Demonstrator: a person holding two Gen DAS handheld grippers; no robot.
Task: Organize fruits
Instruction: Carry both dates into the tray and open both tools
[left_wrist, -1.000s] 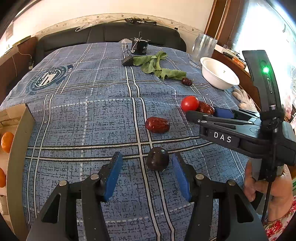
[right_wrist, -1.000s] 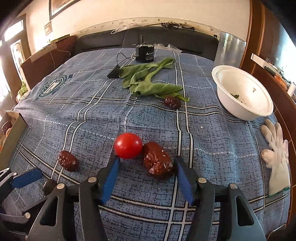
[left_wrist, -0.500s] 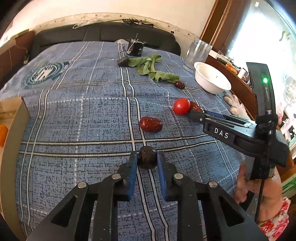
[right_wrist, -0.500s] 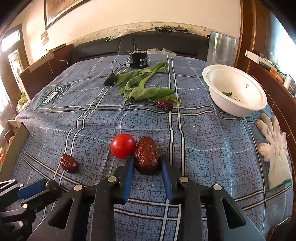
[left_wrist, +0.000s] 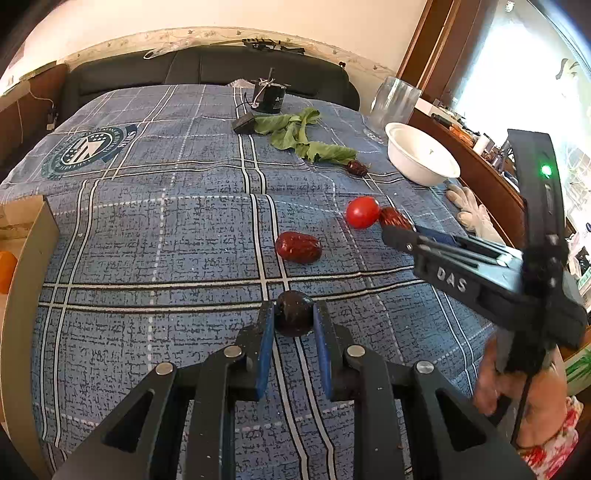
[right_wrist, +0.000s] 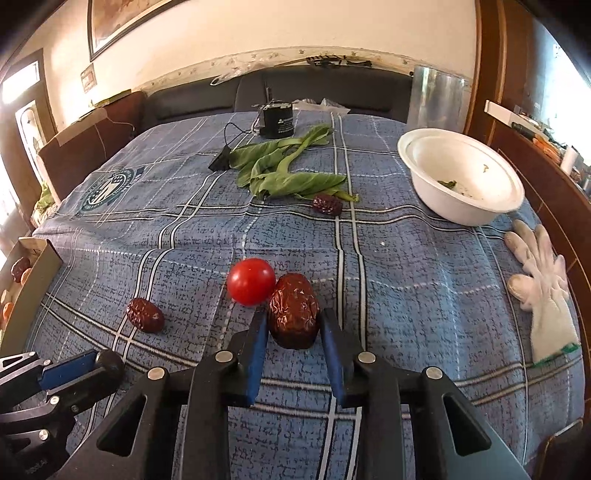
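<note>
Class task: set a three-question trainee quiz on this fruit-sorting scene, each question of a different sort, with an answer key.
1. True or false: the left hand-held gripper is shut on the dark plum.
2. What does the right hand-held gripper grip? A) red tomato B) large red date C) white glove
3. Fill in: the green leaves lie on the blue checked ____.

Key: 1 true; 2 B; 3 cloth.

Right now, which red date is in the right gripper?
The large red date touching the cherry tomato; the right gripper is shut on it. The small date and the one by the greens lie free.
</note>
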